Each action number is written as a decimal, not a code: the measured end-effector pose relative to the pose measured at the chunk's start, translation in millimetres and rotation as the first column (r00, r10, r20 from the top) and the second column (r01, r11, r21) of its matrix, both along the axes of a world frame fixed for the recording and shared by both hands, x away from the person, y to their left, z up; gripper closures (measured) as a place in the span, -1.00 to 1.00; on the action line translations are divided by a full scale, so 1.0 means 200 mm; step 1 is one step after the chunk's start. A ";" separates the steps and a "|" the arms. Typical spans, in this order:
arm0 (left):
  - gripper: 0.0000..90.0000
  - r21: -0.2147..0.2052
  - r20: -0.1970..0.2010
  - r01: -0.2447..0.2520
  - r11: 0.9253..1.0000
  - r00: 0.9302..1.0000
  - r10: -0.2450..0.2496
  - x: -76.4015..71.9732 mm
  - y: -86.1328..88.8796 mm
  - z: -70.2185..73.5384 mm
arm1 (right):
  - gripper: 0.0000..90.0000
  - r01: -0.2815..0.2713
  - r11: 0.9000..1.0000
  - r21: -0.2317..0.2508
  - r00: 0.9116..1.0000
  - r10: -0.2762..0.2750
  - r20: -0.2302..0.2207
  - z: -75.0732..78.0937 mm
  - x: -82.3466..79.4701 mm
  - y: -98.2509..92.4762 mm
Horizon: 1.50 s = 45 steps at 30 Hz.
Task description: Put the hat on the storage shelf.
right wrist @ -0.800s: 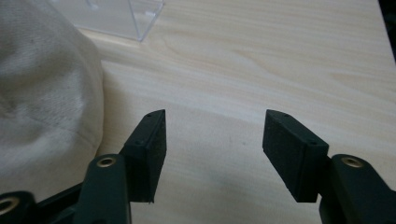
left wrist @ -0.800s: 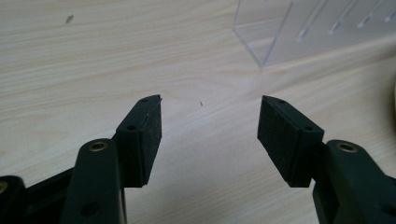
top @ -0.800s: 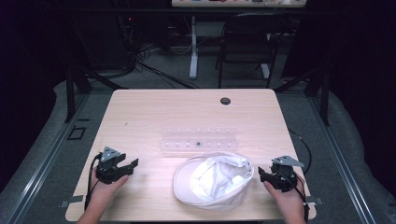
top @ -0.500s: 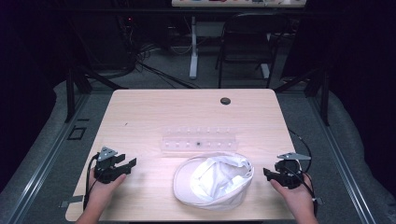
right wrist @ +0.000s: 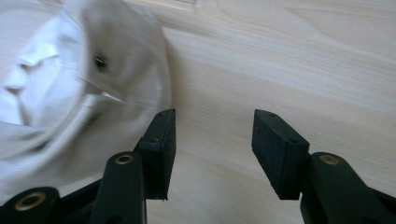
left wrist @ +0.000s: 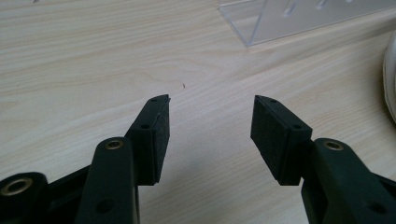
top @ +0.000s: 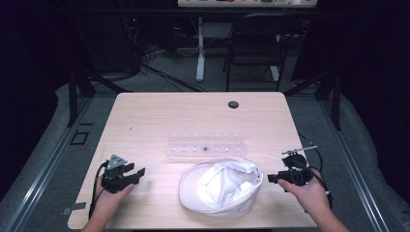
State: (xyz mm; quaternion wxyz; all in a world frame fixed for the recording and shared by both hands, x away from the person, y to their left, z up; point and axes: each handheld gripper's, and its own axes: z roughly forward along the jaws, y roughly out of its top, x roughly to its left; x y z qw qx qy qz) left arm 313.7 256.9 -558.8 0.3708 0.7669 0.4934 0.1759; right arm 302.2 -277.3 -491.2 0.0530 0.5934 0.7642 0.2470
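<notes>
A white cap (top: 220,186) lies upside down on the near middle of the wooden table (top: 193,111), its lining showing. Left of it a hand rests my left gripper (top: 138,173) on the table, pointing toward the cap. In the left gripper view that gripper (left wrist: 210,100) stands open over bare wood, and the cap's edge (left wrist: 391,79) shows at the far right. A hand holds my right gripper (top: 271,177) just right of the cap, aimed at it. In the right gripper view it (right wrist: 212,114) is open with nothing between the pads, the cap (right wrist: 70,84) beside its left jaw.
A clear plastic rack (top: 205,145) with a row of small holes lies just beyond the cap, also seen as a clear rack (left wrist: 299,16) ahead of the left gripper. A black cable grommet (top: 233,104) sits near the far edge. Chairs and cables stand behind the table.
The right hand has shifted slightly to the right and its gripper has tipped a little. The left gripper and the cap stay where they were.
</notes>
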 end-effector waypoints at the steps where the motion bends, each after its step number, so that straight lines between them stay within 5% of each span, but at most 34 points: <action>1: 0.06 -0.004 -0.005 0.001 1.000 1.000 -0.001 0.00 -0.01 0.00 | 0.11 0.006 1.000 0.020 1.000 -0.006 -0.011 0.02 0.01 0.01; 11: 0.04 -0.012 -0.016 0.008 1.000 1.000 -0.009 -0.01 -0.02 -0.01 | 0.13 -0.017 1.000 0.016 0.993 0.019 -0.112 0.22 0.06 0.09; 15: 0.04 -0.011 -0.026 0.009 1.000 1.000 -0.010 0.00 -0.03 -0.02 | 0.10 -0.023 0.999 0.047 0.981 0.032 -0.191 0.26 0.09 0.12; 28: 0.04 -0.011 -0.036 0.012 1.000 0.999 -0.012 0.00 -0.03 -0.03 | 0.21 -0.007 0.999 0.040 0.967 0.017 -0.255 0.17 0.15 0.23; 33: 0.04 -0.012 -0.039 0.019 1.000 0.999 -0.020 0.00 -0.04 -0.04 | 0.34 -0.006 1.000 0.017 0.960 0.010 -0.281 0.13 0.16 0.27; 40: 0.04 -0.010 -0.043 0.023 1.000 0.999 -0.023 0.00 -0.04 -0.04 | 0.56 -0.025 1.000 0.002 0.938 0.024 -0.345 0.09 0.18 0.29; 42: 0.04 -0.010 -0.041 0.020 1.000 0.999 -0.020 0.00 -0.04 -0.04 | 0.64 -0.006 1.000 0.005 0.942 0.007 -0.334 0.09 0.17 0.29; 45: 0.04 -0.009 -0.044 0.023 1.000 0.999 -0.024 0.00 -0.05 -0.04 | 0.70 -0.010 1.000 0.005 0.937 0.011 -0.348 0.09 0.18 0.27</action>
